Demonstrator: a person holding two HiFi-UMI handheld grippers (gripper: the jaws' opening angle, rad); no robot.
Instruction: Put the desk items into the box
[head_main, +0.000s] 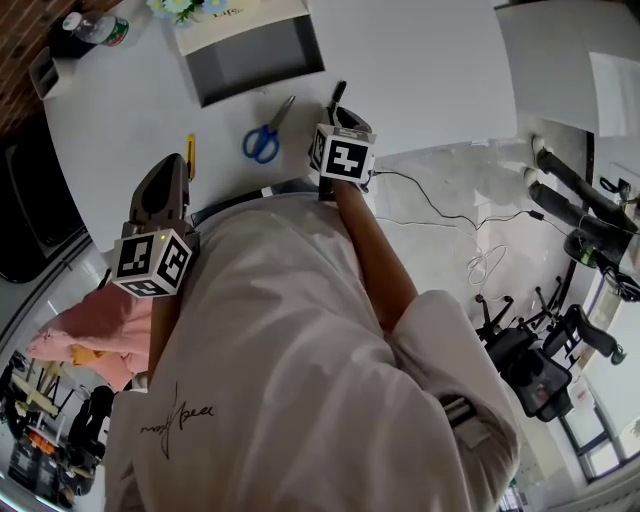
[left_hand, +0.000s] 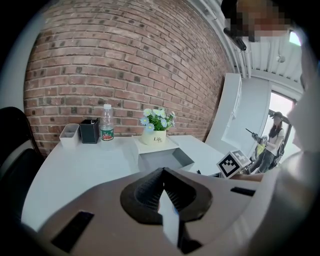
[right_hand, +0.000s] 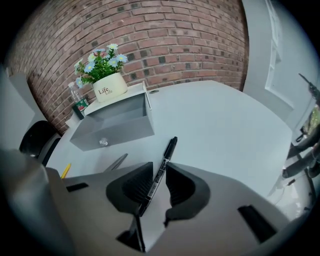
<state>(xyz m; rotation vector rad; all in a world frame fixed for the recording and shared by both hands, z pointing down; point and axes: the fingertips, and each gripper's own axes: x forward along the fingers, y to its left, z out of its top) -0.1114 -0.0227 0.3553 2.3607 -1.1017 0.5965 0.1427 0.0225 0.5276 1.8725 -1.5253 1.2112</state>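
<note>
The left gripper (left_hand: 161, 192) and right gripper (right_hand: 159, 186) are grey, with black ribbed pads (right_hand: 135, 186) and black-and-white marker cubes (head_main: 343, 157); behind them, a pale short-sleeved T-shirt (head_main: 300, 360) bears dark script (head_main: 176, 420).

Grey box (right_hand: 115, 131) open-topped, blue scissors (head_main: 272, 125) lying closed, black pen (right_hand: 167, 152) beside them.

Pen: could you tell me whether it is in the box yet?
Out: the pen lies on the white table, short of the grey box.
</note>
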